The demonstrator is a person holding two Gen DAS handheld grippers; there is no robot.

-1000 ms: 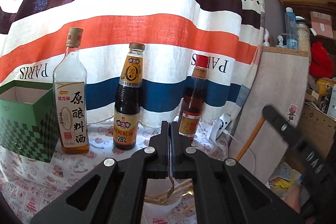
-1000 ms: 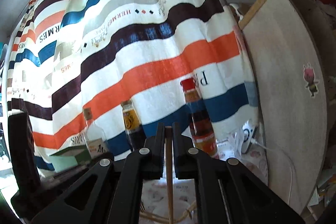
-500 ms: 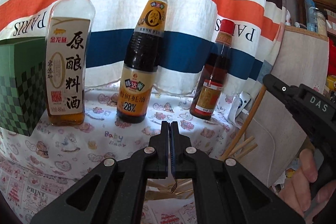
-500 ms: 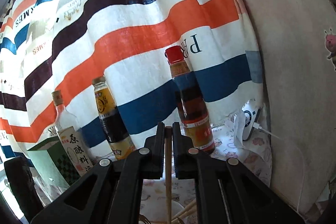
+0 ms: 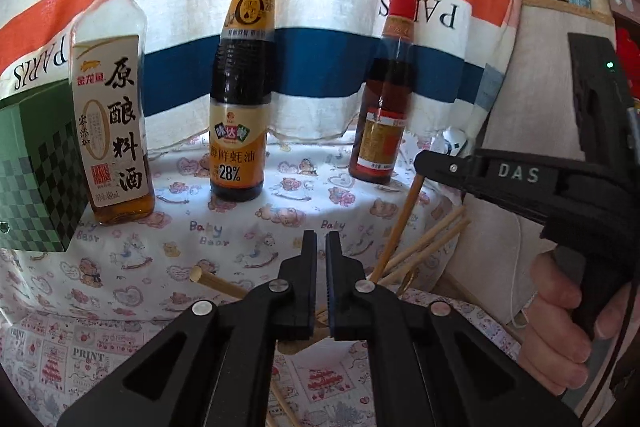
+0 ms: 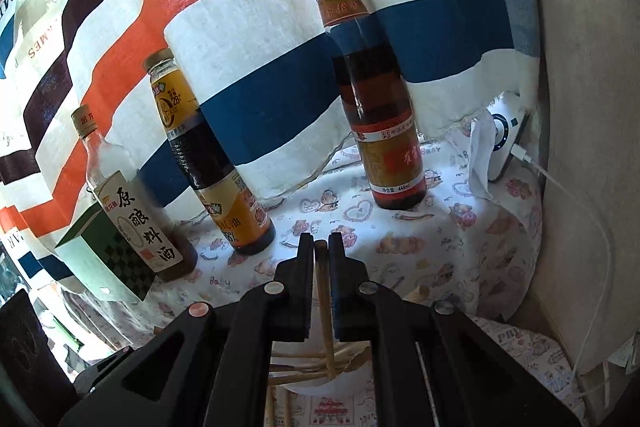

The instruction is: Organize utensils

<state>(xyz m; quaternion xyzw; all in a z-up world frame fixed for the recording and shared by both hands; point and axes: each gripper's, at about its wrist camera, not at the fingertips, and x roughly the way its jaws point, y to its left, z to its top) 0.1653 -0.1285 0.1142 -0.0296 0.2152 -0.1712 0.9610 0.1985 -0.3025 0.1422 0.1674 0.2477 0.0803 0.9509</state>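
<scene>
My right gripper is shut on a wooden chopstick that runs down into a white cup holding several chopsticks. In the left wrist view the right gripper shows at right with that chopstick slanting down to the bundle of chopsticks. My left gripper stands above the cup with a narrow gap between its jaws and nothing visible in it; the cup is hidden behind its fingers.
Three bottles stand at the back: a clear cooking-wine bottle, a dark oyster-sauce bottle and a red-capped bottle. A green checked box is at left. A striped cloth hangs behind. A white charger with a cable lies at right.
Both grippers have dropped lower and closer to the table. The fork that the left gripper held is gone from between its jaws. The right still holds its chopstick.
</scene>
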